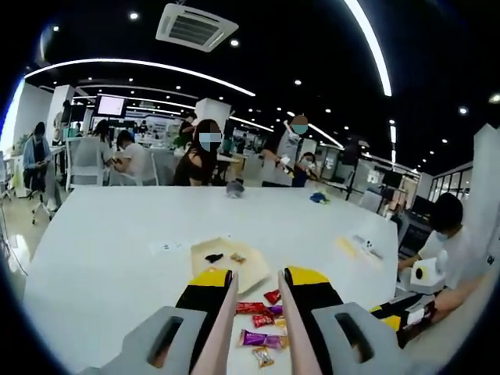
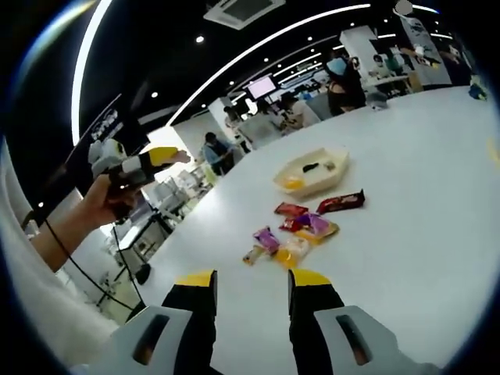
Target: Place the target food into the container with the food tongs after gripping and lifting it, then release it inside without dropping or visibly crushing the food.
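Over the white table (image 1: pixel 117 250), my left gripper (image 1: pixel 256 277) is shut on a pair of pale pink food tongs (image 1: pixel 223 328). The tong arms run along the inside of the jaws and stand apart, with nothing between them. Below the tong tips lie several wrapped snacks (image 1: pixel 262 320) in red, purple and yellow. Just beyond them is a beige tray (image 1: pixel 248 275) holding a dark piece and a small orange piece. In the right gripper view the tray (image 2: pixel 312 181) and the snacks (image 2: pixel 301 230) lie ahead. My right gripper (image 2: pixel 251 281) is open and empty. A hand holds the left gripper (image 2: pixel 168 158) raised at the upper left.
Several people sit at desks beyond the table's far edge. A person in white sits at the right (image 1: pixel 453 242), near the right gripper (image 1: pixel 402 312). A yellow note (image 1: pixel 346 247), a white label (image 1: pixel 166 247), a grey object (image 1: pixel 234 188) and a blue object (image 1: pixel 319 198) lie on the table.
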`<state>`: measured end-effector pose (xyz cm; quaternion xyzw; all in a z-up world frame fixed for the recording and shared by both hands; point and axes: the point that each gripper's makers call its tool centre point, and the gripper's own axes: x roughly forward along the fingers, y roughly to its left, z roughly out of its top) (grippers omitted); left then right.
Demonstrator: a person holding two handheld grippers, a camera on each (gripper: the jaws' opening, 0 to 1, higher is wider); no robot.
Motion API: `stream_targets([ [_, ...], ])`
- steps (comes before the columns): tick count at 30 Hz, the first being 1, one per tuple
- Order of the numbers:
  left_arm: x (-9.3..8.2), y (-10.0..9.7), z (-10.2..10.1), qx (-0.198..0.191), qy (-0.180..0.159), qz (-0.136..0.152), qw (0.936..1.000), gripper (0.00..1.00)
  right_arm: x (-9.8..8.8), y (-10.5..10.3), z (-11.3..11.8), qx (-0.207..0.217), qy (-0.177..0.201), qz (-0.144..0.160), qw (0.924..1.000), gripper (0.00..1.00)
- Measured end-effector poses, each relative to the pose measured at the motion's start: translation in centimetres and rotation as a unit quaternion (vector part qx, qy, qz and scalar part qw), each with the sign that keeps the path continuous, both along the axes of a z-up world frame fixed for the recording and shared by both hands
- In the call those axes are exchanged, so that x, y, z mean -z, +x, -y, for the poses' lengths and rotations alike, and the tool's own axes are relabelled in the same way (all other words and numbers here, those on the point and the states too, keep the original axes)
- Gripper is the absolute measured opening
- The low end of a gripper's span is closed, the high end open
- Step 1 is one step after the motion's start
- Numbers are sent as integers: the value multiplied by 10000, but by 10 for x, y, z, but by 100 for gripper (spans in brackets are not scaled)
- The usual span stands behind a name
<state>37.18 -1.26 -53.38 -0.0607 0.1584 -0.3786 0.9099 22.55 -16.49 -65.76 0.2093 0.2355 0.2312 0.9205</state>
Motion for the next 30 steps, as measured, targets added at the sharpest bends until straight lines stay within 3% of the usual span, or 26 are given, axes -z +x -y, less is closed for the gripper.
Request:
stream_targets([
  [4, 4, 0, -4, 38, -21, -102, 9999, 25, 8, -7, -14, 37, 26, -112, 9999, 36],
  [7, 4, -5, -2, 208, -6, -143, 9997, 25, 4, -9, -24, -137, -102, -3, 9999, 37],
  [12, 12, -4, -3, 239, 112, -87, 9996, 25, 3, -1, -7, 64, -134, -71, 9999, 37],
  [14, 13, -5, -2, 206, 52, -180, 9996, 25, 0, -3, -9, 69, -124, -59, 9999, 38],
  [18, 20, -9, 4, 309, 166, -69, 9994, 26, 9, -12, -13, -124, -346, -112, 9993, 38],
  [22, 24, -12, 8, 369, -3, -73, 9993, 26, 9, -19, -4, -19, -320, -104, 9994, 38],
  [30, 28, -20, 7, 343, 169, -22, 9993, 26, 12, -18, -9, -86, -245, -130, 9996, 38],
])
